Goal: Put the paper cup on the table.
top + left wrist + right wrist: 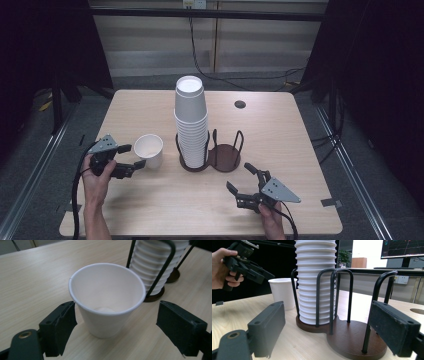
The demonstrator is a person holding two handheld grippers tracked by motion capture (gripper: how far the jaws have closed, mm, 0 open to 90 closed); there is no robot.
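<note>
A single white paper cup [148, 150] [107, 297] stands upright and empty on the wooden table [280, 130], left of a dark two-slot cup holder [225, 156] [352, 340]. A tall stack of white cups [191, 120] [315, 282] fills the holder's left slot, and the right slot is bare. My left gripper [133, 155] [116, 307] is open at the single cup's left side, with the cup between its jaws and a gap at the right pad. My right gripper [241, 178] [327, 306] is open near the front edge, facing the holder and holding nothing.
A round cable hole [240, 104] lies in the table's far right part. Black wire loops [332, 297] rise around both holder slots. A person's hand [222, 267] carries the left gripper. A monitor [402, 248] stands beyond the table.
</note>
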